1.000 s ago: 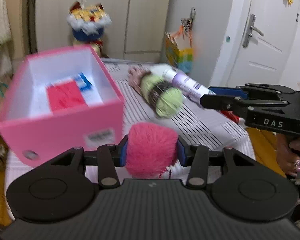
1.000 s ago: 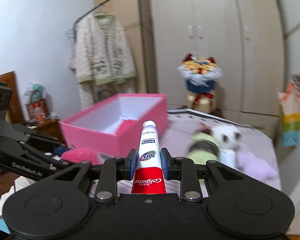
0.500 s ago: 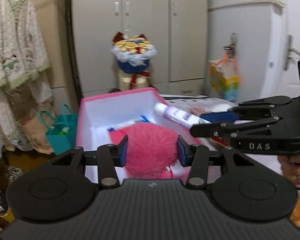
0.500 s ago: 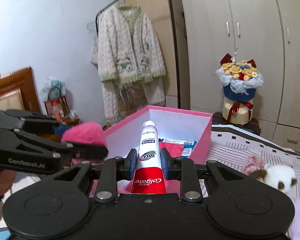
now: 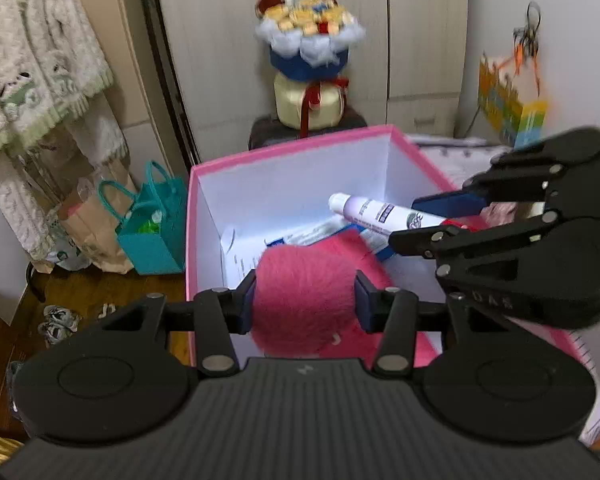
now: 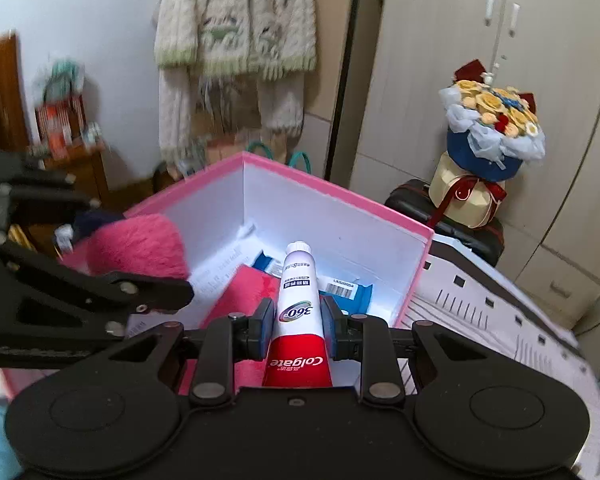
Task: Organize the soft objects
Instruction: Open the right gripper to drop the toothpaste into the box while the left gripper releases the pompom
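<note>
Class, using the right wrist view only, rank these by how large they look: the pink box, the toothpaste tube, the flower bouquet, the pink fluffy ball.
1. pink box
2. toothpaste tube, flower bouquet and pink fluffy ball look alike in size; the tube sits nearest the camera, so their order is unsure.

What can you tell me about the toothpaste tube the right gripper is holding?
The toothpaste tube is a soft-looking plastic Colgate tube, red at its flat end and white toward a white screw cap, with a "360" logo and blue print. The right gripper is shut on it, its blue-padded fingers pressing both sides at mid-length. The tube points cap-first away from the gripper, held over the open pink box, touching nothing else visible.
</note>
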`<state>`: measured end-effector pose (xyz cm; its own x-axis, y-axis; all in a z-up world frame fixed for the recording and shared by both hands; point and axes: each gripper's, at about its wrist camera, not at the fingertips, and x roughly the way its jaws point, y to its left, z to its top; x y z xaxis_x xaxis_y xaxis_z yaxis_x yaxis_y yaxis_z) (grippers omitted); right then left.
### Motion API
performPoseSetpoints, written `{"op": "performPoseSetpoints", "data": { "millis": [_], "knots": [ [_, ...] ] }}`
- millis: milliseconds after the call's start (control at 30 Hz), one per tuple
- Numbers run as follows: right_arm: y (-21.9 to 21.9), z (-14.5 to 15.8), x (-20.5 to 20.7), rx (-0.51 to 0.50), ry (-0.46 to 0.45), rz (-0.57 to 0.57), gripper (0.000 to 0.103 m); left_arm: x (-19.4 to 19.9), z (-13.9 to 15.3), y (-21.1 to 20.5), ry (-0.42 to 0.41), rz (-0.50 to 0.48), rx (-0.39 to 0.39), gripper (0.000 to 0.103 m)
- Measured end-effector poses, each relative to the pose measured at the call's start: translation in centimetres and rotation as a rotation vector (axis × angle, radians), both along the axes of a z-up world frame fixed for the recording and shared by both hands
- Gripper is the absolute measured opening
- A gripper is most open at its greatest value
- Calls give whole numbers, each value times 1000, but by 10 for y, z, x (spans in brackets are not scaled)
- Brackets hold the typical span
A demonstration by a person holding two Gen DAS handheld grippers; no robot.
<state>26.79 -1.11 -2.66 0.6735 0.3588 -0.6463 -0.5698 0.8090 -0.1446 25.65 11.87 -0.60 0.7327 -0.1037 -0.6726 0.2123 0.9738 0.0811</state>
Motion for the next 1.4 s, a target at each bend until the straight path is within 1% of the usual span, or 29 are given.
{"op": "performPoseSetpoints", "data": {
  "millis": [100, 167, 267, 300, 333, 400, 500, 633, 733, 800, 867, 933, 1000, 1067, 1100, 1167, 1233, 1267, 1300, 1400],
  "knots": [
    [11, -5, 7, -70, 6, -4, 29, 11, -8, 1, 13, 6, 39, 46],
    [15, -7, 12, -96, 18, -4, 29, 16, -10, 2, 22, 11, 39, 46],
    [17, -10, 17, -105, 41, 1, 30, 18, -9, 3, 30, 14, 26, 48],
    [17, -11, 17, -107, 43, 3, 30, 17, -9, 3, 26, 16, 29, 51],
    [17, -11, 18, -104, 43, 1, 29, 17, -9, 2, 23, 24, 38, 56],
    [13, -9, 19, -82, 39, -6, 30, 15, -7, 3, 12, 32, 48, 61],
    [0, 1, 12, -7, 51, 2, 30, 8, -3, 6, 14, 23, 25, 69],
    [-22, 18, -7, 66, 55, 9, 34, -11, 5, 11, 26, -4, -11, 69],
    [-41, 29, -24, 105, 78, 5, 37, -29, 14, 13, 22, -22, -23, 70],
    [-52, 34, -34, 128, 93, 4, 43, -43, 22, 12, 10, -32, -23, 72],
    [-62, 39, -44, 149, 105, 7, 44, -57, 30, 10, 4, -47, -30, 72],
    [-73, 46, -57, 164, 110, 14, 50, -72, 38, 8, 0, -63, -45, 72],
    [-83, 54, -73, 176, 105, 14, 58, -88, 48, 6, -11, -83, -56, 74],
    [-92, 61, -85, 176, 97, 16, 63, -105, 57, 1, -31, -103, -60, 77],
    [-98, 64, -93, 176, 90, 19, 64, -113, 61, -2, -41, -117, -58, 78],
    [-108, 70, -109, 177, 81, 27, 66, -129, 67, -9, -56, -151, -53, 81],
    [-118, 74, -122, 182, 75, 35, 73, -146, 72, -19, -71, -193, -47, 83],
    [-123, 75, -129, 184, 71, 35, 79, -153, 74, -23, -77, -214, -42, 84],
    [-129, 75, -137, 186, 65, 34, 82, -162, 74, -29, -84, -240, -33, 86],
    [-144, 75, -158, 179, 44, 23, 84, -183, 74, -49, -108, -309, 0, 90]
  ]
}}
